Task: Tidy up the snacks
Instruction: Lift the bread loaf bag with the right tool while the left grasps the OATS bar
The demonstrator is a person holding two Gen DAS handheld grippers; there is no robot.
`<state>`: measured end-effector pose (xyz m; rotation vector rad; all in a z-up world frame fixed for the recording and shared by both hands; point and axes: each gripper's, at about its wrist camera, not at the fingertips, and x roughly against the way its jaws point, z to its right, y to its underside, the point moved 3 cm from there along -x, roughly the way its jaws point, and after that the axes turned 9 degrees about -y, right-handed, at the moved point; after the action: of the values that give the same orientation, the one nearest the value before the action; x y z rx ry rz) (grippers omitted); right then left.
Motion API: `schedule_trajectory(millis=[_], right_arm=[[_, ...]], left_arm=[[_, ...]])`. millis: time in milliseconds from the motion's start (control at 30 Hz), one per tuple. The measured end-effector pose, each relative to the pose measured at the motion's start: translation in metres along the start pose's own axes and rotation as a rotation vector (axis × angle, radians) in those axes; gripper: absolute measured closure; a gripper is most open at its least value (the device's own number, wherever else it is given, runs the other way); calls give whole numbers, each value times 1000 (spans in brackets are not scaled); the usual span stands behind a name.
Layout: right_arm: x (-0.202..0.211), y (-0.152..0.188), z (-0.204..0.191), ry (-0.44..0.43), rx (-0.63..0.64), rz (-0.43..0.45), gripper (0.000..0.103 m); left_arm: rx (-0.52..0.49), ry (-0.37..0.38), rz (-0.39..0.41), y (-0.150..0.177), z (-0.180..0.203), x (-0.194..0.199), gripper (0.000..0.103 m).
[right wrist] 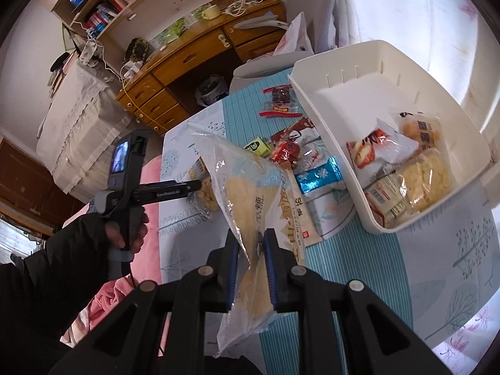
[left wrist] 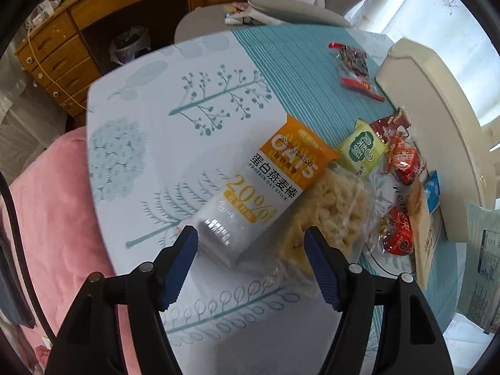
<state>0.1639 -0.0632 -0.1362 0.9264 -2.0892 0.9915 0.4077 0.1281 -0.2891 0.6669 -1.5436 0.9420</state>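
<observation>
My left gripper (left wrist: 251,243) hangs open over the table, its blue pads (left wrist: 184,259) on either side of the near end of an orange and white oat stick packet (left wrist: 265,193) without pressing it. A clear bag of puffed snack (left wrist: 328,218) lies against that packet. In the right wrist view the left gripper (right wrist: 195,186) reaches in from the left, held by a gloved hand (right wrist: 103,228). My right gripper (right wrist: 251,240) is shut on a clear bag of pale wafers (right wrist: 250,193), held up above the table. A white basket (right wrist: 353,93) to the right holds several snack packets.
Loose snacks lie beside the basket (left wrist: 437,118): a green packet (left wrist: 362,150), red wrapped candies (left wrist: 404,162), a blue packet (right wrist: 318,178) and a dark packet with red ends (left wrist: 354,65). Pink bedding (left wrist: 56,203) borders the table's left edge. A wooden desk (left wrist: 62,47) stands beyond.
</observation>
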Motion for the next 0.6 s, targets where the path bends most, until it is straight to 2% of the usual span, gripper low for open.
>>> schedule_trajectory(millis=[267, 600], right_arm=[[-3, -6, -3, 3, 20, -13, 87], [-4, -11, -12, 26, 15, -3, 87]], left_arm=[[73, 83, 5, -11, -10, -13, 30], [127, 63, 13, -13, -20, -21, 30]])
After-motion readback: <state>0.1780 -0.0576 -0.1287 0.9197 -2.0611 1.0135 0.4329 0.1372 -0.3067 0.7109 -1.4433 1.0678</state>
